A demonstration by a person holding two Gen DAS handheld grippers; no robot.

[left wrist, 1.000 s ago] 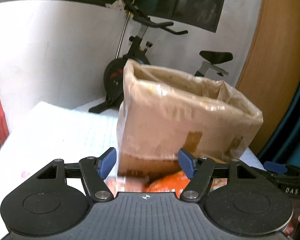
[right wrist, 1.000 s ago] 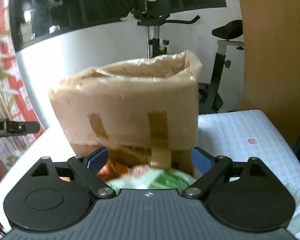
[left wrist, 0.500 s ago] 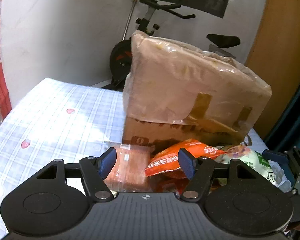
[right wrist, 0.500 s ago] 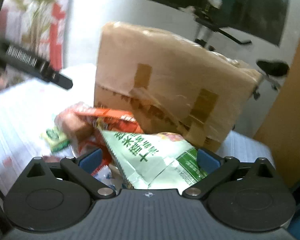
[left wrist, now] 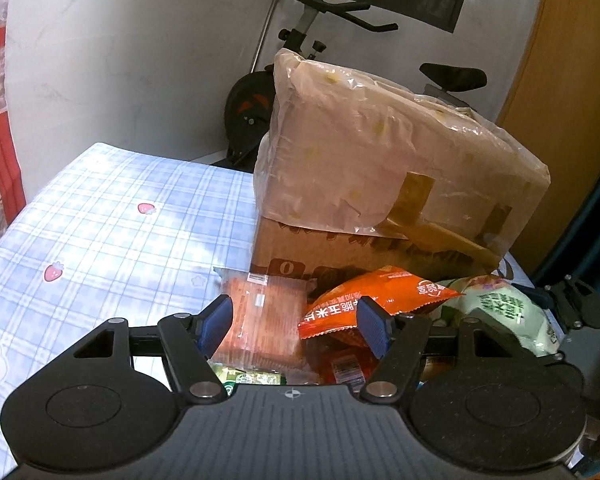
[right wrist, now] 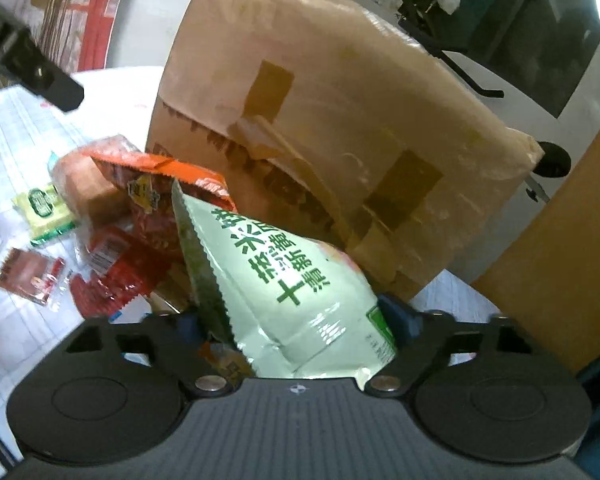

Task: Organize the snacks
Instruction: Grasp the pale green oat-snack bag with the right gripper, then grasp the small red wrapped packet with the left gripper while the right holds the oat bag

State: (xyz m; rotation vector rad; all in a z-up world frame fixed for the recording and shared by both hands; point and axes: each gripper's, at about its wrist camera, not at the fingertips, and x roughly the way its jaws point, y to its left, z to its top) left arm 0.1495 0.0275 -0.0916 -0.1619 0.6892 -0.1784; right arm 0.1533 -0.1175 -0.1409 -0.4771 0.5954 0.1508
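A cardboard box (left wrist: 380,184) lined with a plastic bag stands on the blue checked tablecloth (left wrist: 100,220); it also shows in the right wrist view (right wrist: 340,120). A pile of snack packets lies in front of it: an orange packet (left wrist: 380,296), a clear-wrapped brown biscuit pack (left wrist: 260,312) and a pale green bag (left wrist: 508,312). My left gripper (left wrist: 294,326) is open and empty, low over the biscuit pack and orange packet. My right gripper (right wrist: 296,320) has its jaws wide, with the pale green bag (right wrist: 296,280) lying between them; whether it grips is unclear.
Small red sachets (right wrist: 32,276) and a green sachet (right wrist: 44,208) lie on the cloth left of the pile. An exercise bike (left wrist: 300,60) stands behind the table by a white wall. A wooden panel (left wrist: 572,80) rises at the right.
Both grippers have dropped and tilted down toward the snack pile. The right gripper has moved in on the pale green bag, which now fills its view.
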